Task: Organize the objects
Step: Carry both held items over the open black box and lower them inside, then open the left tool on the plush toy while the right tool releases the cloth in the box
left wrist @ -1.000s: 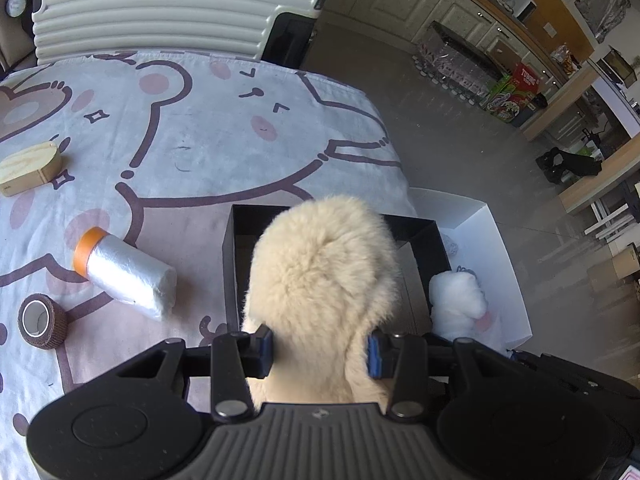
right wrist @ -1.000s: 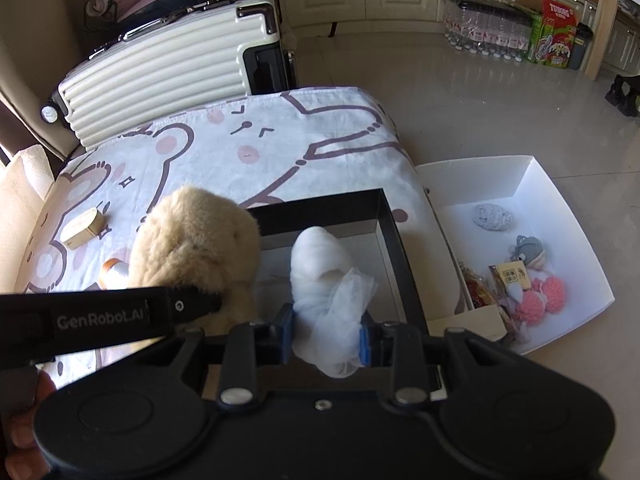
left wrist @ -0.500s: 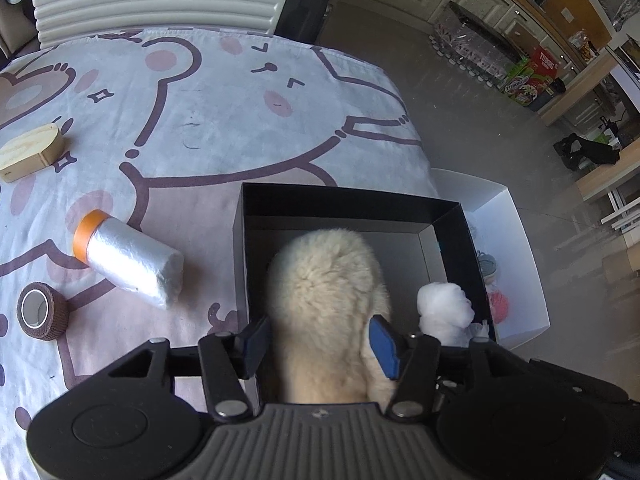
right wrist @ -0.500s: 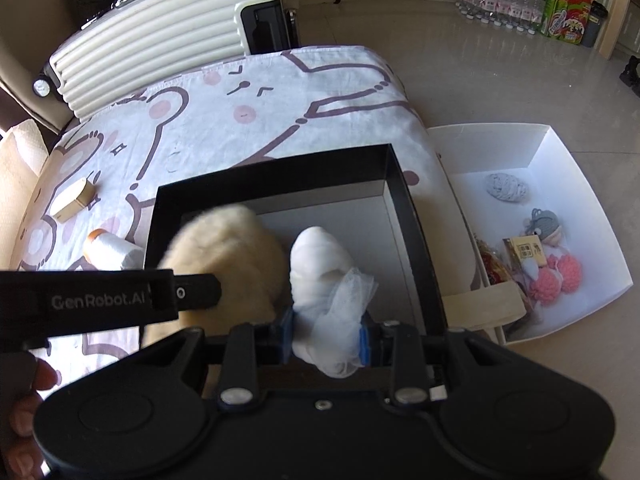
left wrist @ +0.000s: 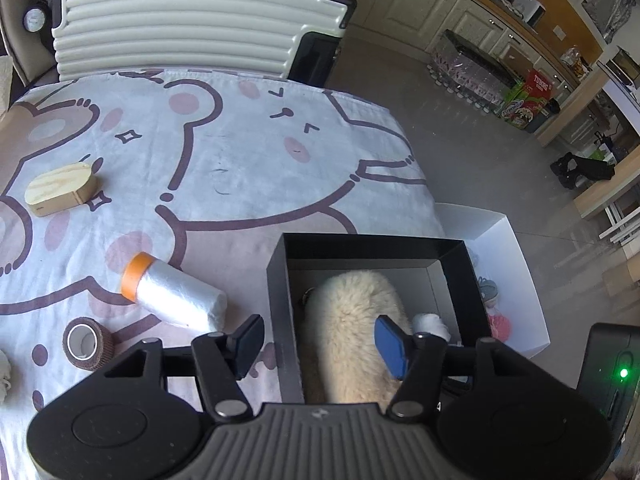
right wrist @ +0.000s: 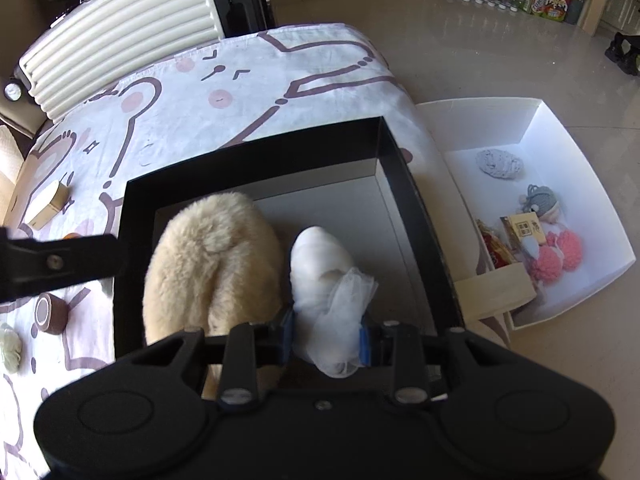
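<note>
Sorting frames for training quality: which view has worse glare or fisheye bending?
Left wrist view: sharp, strong fisheye curve on the suitcase, dark vignetted corners, hazy floor at right. Right wrist view: sunlit glare on the floor tiles, the black box rim bows outward, slight softness overall.

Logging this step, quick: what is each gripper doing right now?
Left gripper: jaws opening, off the cream plush toy lying in the black box.
Right gripper: shut on the white cloth bundle.
</note>
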Tool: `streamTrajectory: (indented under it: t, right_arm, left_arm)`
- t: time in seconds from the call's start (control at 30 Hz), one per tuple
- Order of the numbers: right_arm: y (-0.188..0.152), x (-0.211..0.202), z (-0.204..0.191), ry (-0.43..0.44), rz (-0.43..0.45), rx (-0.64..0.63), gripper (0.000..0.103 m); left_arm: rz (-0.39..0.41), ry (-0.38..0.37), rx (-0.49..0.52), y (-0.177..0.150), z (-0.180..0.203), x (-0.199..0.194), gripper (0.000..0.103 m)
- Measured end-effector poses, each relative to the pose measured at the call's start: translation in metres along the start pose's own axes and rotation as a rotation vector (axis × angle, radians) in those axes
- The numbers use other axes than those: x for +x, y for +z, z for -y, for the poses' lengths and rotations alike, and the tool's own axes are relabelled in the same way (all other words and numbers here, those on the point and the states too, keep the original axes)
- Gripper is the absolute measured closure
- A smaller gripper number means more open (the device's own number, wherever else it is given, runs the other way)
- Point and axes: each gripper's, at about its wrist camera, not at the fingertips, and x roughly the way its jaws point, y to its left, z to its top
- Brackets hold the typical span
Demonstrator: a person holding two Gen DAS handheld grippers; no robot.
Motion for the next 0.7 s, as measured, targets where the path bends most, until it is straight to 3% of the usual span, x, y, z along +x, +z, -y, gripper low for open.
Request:
streamTrajectory:
  t: [0.3,0.53,0.63,0.7]
  right_arm:
    - [0.003,0.009,-0.037,0.063,-0.007,-0.104,0.071]
    - [-0.002,0.011,-0.021,0.033,-0.081,-0.047,0.07]
    - [-0.004,0.006,-0.014,0.03,-0.096,-0.025,0.064]
    - [-0.005,0.0,-0.012,0.025,-0.09,-0.027,0.052]
  left_arm:
    - [-0.07,0.047,-0.018,-0.005,-0.026,0.015,0.041]
    - [-0.077,0.034,-0.004,-0.007,-0.019,0.017,0.041]
    - [-0.07,0.022,0.009,-0.006,-0.011,0.016,0.041]
    - [-0.064,0.013,0.023,-0.006,-0.005,0.014,0.041]
